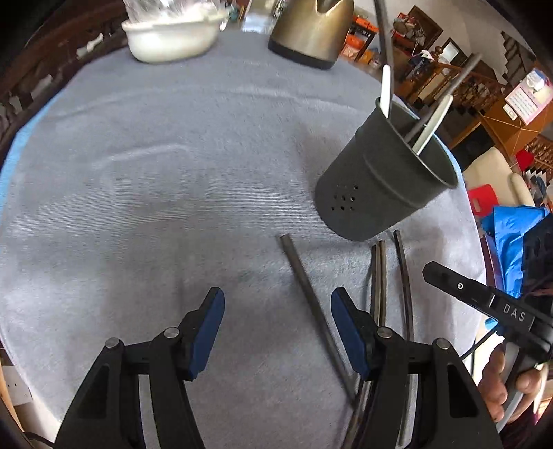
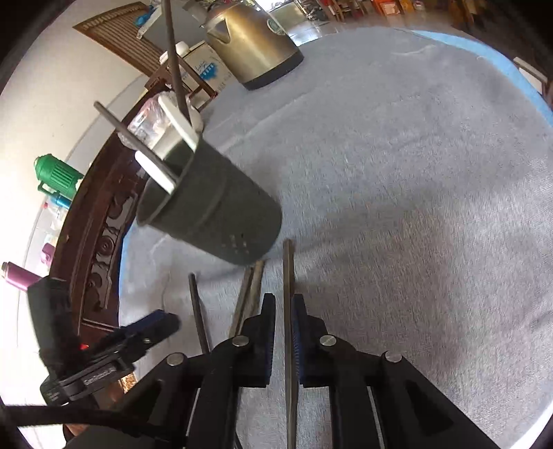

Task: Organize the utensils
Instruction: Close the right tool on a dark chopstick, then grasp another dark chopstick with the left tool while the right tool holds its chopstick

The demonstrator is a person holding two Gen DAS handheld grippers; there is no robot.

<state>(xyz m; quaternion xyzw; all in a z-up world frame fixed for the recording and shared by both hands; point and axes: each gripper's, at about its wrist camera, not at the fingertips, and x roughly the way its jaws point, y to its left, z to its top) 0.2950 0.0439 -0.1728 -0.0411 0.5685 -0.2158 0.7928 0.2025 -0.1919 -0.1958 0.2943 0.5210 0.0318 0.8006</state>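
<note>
A dark grey utensil holder (image 1: 380,186) (image 2: 221,214) stands on the grey cloth with white utensils (image 1: 386,89) and dark chopsticks (image 1: 459,83) sticking out of it. Several dark chopsticks lie on the cloth in front of it. My left gripper (image 1: 276,300) is open over one chopstick (image 1: 304,293), which lies nearer its right finger. My right gripper (image 2: 284,300) has its jaws almost together around another chopstick (image 2: 288,269). The right pad lies against it, while a sliver of cloth shows on the left side. A pair of chopsticks (image 1: 377,276) (image 2: 250,290) lies between the two grippers.
A brass-coloured kettle (image 1: 311,31) (image 2: 252,45) and a white bowl (image 1: 172,38) stand at the far edge of the cloth (image 1: 155,190). The table edge runs just right of the holder, with a blue bag (image 1: 508,235) beyond. Carved dark wood (image 2: 100,224) borders the other side.
</note>
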